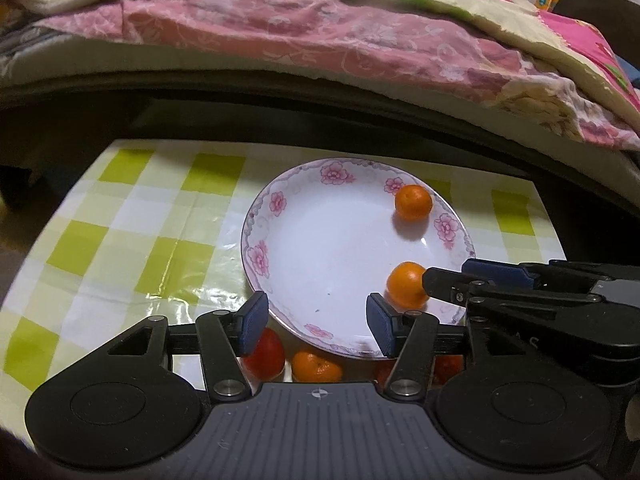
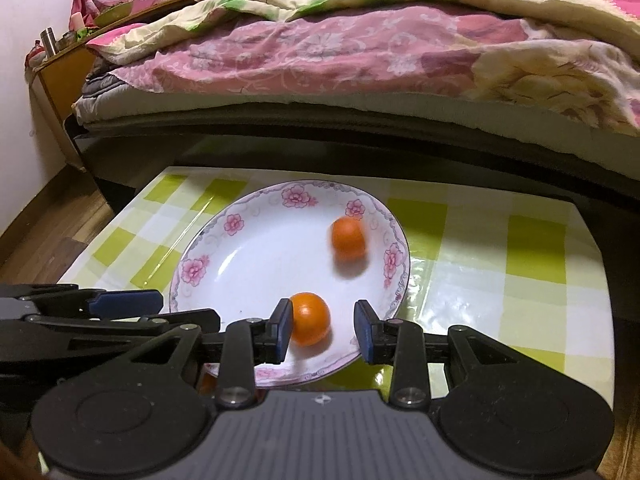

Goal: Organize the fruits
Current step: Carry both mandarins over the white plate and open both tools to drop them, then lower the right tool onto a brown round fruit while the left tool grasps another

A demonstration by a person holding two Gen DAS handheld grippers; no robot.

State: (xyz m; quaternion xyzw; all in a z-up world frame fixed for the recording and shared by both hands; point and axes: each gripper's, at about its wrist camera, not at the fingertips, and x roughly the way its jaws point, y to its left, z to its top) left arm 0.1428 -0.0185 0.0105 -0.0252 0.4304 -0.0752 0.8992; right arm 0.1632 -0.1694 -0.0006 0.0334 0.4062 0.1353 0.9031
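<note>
My right tongs (image 2: 321, 330) are hanging open over the plate's (image 2: 240, 256) near rim, one orange (image 2: 310, 318) resting loose against the left pad, another orange sitting by the far rim. My left tongs (image 1: 316, 322) are gaping empty, nearer the fruit (image 1: 316, 366) lying beneath them along the tabletop's (image 1: 120, 220) near edge.

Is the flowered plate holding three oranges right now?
No, only two oranges sit on the plate; other fruit lies off it.

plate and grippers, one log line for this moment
plate: two oranges | right gripper: open, near orange between fingers | left gripper: open, empty | fruit off plate
</note>
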